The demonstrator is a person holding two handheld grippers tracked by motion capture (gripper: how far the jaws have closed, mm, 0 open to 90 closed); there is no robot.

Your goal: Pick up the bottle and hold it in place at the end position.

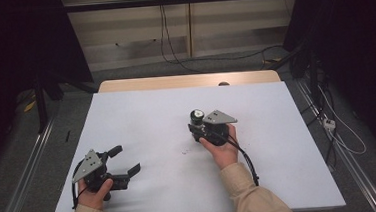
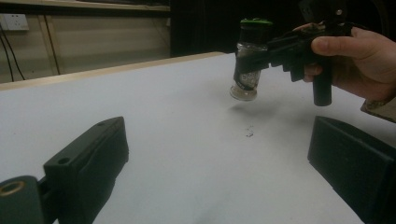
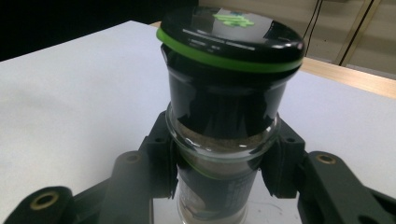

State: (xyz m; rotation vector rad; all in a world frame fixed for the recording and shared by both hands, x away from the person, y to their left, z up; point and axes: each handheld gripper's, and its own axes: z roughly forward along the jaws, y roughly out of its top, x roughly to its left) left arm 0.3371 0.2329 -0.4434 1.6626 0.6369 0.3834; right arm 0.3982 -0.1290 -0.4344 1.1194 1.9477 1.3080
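Right gripper [image 3: 219, 182] clamps upright grinder jar [image 3: 224, 112], cap up.

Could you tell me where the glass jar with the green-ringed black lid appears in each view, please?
High view: jar right of centre, clamped in the right gripper.
Left gripper view: jar upper right, held above the table.
Right gripper view: jar centre, between the jaws.
Shared landmark: white table.

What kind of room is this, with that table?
Probably a lab or recording studio: a white-topped wooden table ringed by black curtains, loose black cables on the grey floor, and metal rails alongside.
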